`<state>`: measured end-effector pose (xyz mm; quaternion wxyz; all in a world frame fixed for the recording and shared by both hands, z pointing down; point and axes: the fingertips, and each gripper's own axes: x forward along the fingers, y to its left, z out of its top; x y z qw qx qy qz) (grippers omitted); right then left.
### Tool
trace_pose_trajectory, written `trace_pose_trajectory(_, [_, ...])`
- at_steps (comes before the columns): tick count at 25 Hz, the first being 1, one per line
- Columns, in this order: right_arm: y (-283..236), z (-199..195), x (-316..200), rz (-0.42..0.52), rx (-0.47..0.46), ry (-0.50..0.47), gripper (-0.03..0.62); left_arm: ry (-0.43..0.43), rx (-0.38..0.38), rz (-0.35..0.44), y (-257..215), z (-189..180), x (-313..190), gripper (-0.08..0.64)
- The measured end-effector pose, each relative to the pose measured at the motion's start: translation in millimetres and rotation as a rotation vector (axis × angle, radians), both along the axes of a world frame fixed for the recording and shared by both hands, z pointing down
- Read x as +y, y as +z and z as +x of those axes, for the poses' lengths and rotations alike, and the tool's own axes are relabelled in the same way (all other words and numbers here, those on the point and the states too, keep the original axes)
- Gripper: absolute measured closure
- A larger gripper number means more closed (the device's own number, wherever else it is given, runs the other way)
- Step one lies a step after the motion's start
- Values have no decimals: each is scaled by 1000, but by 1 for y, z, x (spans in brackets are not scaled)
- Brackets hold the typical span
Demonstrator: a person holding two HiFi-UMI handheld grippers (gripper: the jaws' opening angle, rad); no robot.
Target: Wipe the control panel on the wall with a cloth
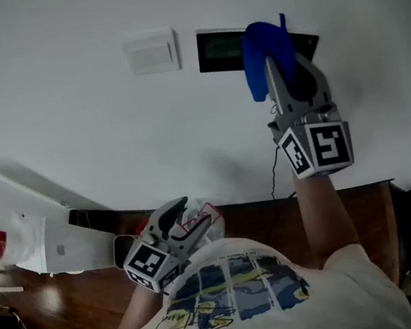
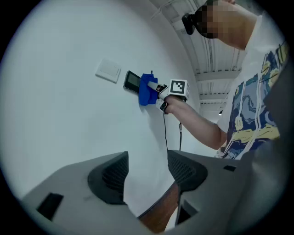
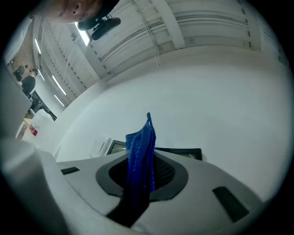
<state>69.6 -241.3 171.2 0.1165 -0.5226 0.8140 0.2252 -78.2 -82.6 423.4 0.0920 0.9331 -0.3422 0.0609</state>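
Note:
A dark, flat control panel (image 1: 219, 52) hangs on the white wall, also seen as the panel (image 2: 132, 81) and the panel (image 3: 181, 153). My right gripper (image 1: 275, 61) is raised against it, shut on a blue cloth (image 1: 261, 55) that covers the panel's middle. The cloth (image 3: 141, 158) stands pinched between the right jaws; from the left gripper view the cloth (image 2: 147, 89) shows pressed to the wall. My left gripper (image 1: 186, 220) hangs low by the person's chest, open, its jaws (image 2: 147, 176) holding nothing.
A white wall switch (image 1: 150, 53) sits just left of the panel. A thin black cable (image 1: 273, 173) runs down the wall to a dark wooden desk (image 1: 356, 212). White bags and boxes (image 1: 26, 242) lie at the lower left.

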Motion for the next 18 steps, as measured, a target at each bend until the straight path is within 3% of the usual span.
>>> trace_pose_trajectory(18, [1, 110, 2, -2, -46, 203, 495, 44, -9, -4, 1, 19, 0, 318])
